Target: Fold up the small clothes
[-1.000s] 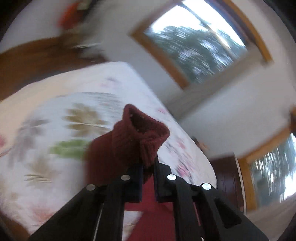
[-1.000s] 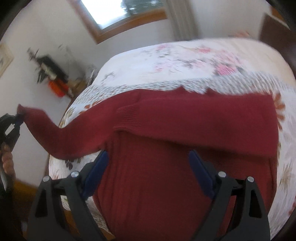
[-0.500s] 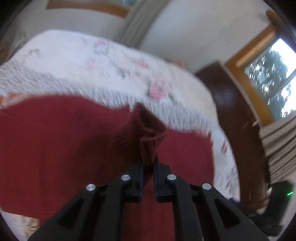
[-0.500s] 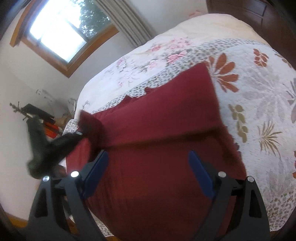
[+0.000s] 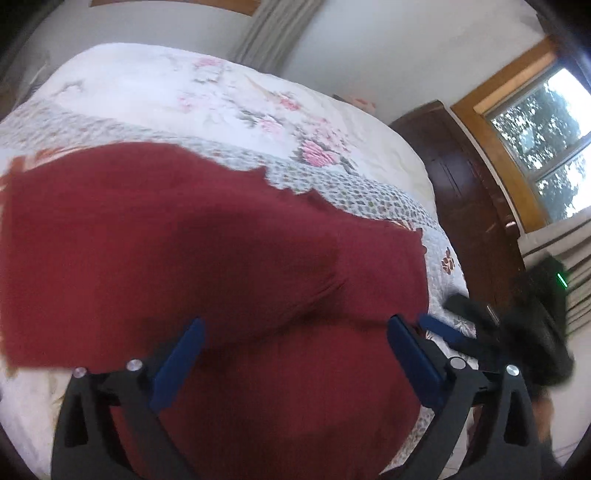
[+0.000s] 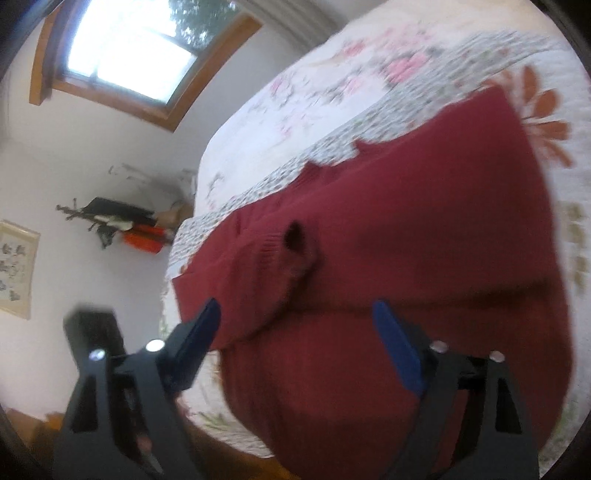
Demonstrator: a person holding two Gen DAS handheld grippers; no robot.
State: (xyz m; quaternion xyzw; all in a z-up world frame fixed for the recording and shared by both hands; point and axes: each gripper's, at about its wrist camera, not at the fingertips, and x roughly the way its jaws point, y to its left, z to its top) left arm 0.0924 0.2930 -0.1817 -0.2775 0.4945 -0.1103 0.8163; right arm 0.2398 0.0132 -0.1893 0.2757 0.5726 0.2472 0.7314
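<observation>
the left claw (image 5: 295, 354) has let go of the sleeve (image 6: 291, 251), now lying across the red sweater (image 5: 184, 240) on the bed (image 5: 129, 85). both claws, the right claw (image 6: 295, 332) too, gape wide and empty; that sleeve fold looks done.

- Bed (image 5: 122, 88) with a white floral quilt (image 6: 325, 88).
- White walls (image 5: 388, 48).
- Wood-framed windows (image 5: 546, 122) (image 6: 136, 55), bright daylight, trees outside.
- Grey curtain (image 5: 273, 33).
- Dark wooden cabinet (image 5: 469, 192) beside the bed.
- Paper scroll (image 6: 14, 269) on a wall.
- Wall shelf (image 6: 118, 218), contents blurred.
</observation>
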